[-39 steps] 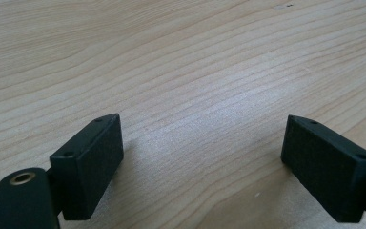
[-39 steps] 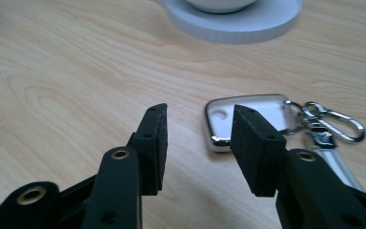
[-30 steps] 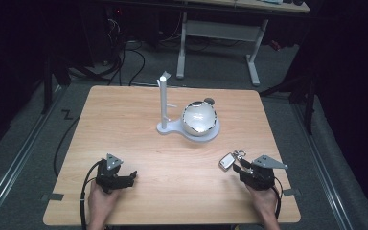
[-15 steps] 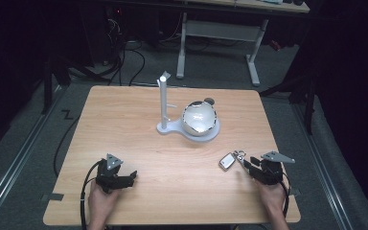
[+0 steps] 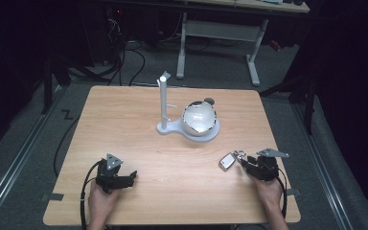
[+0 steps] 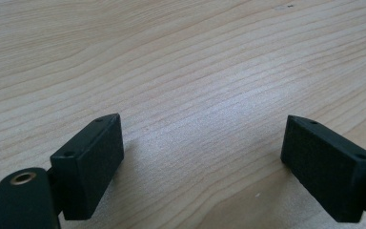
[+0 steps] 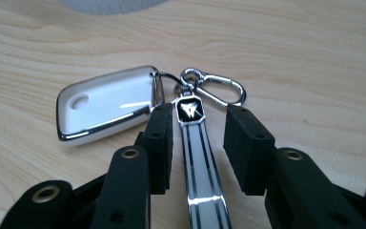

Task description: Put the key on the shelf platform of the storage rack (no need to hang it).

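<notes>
Right gripper [image 7: 198, 138] first: its jaws stand partly apart and have just been narrowing. Between them I see the striped metal strap [image 7: 200, 162] of a key fob [image 7: 106, 104]. One pad looks to be just beside the strap, the other has a clear gap, so nothing is pinched yet. At the strap's far end an emblem tab joins a silver clip [image 7: 214, 88] and the white fob, which lies flat on the table [image 7: 314, 47] just off the jaw tips.

From the high view I place the right gripper [image 5: 249, 165] near the table's right edge, toward the near right corner, with the key fob [image 5: 227, 161] touching the wood just inward of it. Compared with a second ago, this hand has slid a little toward the right edge, and the fob has gone with it.

Left gripper [image 5: 132, 176] rests near the near left corner, jaws wide with bare wood between them, unmoved since then.

Farther out, a white stand [image 5: 165, 108] with an upright post and a shiny bowl [image 5: 199, 117] sit around the table's middle, toward the far edge.
</notes>
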A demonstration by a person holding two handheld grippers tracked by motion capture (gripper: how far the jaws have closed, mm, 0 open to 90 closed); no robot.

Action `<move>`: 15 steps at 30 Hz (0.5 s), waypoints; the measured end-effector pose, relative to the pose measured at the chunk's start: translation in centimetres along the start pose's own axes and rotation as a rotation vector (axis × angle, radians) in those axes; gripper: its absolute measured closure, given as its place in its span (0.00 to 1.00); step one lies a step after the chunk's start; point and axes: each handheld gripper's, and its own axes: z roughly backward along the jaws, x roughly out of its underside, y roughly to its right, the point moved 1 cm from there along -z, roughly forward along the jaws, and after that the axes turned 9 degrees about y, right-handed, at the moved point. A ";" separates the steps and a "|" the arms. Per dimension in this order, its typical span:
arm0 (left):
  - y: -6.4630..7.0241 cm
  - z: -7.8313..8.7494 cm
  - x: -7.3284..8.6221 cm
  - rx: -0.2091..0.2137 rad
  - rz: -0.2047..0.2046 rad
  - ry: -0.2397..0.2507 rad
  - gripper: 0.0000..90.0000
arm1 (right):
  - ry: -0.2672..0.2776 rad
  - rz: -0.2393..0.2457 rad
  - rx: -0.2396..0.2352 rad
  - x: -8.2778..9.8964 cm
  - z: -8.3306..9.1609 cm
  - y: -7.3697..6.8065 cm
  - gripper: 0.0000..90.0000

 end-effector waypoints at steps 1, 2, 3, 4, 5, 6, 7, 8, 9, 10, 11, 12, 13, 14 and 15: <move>0.0 0.0 0.0 -0.001 0.001 0.000 0.16 | 0.006 0.012 -0.001 -0.5 -0.1 -0.1 0.71; 0.0 0.0 0.0 0.000 0.000 0.000 0.16 | 0.006 0.012 -0.001 -0.5 -0.1 -0.1 0.71; 0.0 0.0 0.0 0.000 0.000 0.000 0.16 | 0.010 0.015 -0.003 -0.8 -0.4 -0.2 0.71; 0.0 0.0 0.0 -0.001 0.001 0.000 0.16 | -0.007 0.026 -0.002 -0.9 -0.6 -0.3 0.71; 0.0 0.0 0.0 -0.001 0.002 0.000 0.16 | -0.007 0.026 -0.002 -0.9 -0.6 -0.3 0.71; 0.0 0.0 0.0 -0.001 0.001 0.001 0.16 | -0.016 0.033 0.001 -1.0 -0.9 -0.3 0.71; 0.0 0.0 0.0 -0.001 0.000 0.001 0.16 | -0.027 0.035 -0.002 -1.0 -1.2 -0.4 0.71; 0.0 0.0 0.0 0.000 0.000 0.000 0.16 | -0.033 0.036 -0.001 -1.1 -1.3 -0.4 0.71; 0.0 0.0 0.0 -0.001 0.001 0.000 0.16 | -0.038 0.043 0.001 -1.3 -1.6 -0.5 0.71; 0.0 0.0 0.0 0.000 0.000 0.000 0.16 | -0.038 0.043 0.001 -1.3 -1.6 -0.5 0.71; 0.0 0.0 0.0 -0.001 0.001 0.000 0.16 | -0.035 0.047 0.003 -1.3 -1.7 -0.5 0.72; 0.0 0.0 0.0 0.000 0.000 0.000 0.16 | -0.040 0.045 0.000 -1.3 -1.8 -0.4 0.73; 0.0 0.0 0.0 0.000 0.000 0.000 0.16 | -0.047 0.045 0.002 -1.2 -2.0 -0.4 0.73; 0.0 0.0 0.0 -0.001 0.001 0.001 0.16 | -0.064 0.042 0.002 -1.0 -2.1 -0.4 0.75; 0.0 0.0 0.0 -0.001 0.001 0.001 0.16 | -0.064 0.042 0.002 -1.0 -2.1 -0.4 0.75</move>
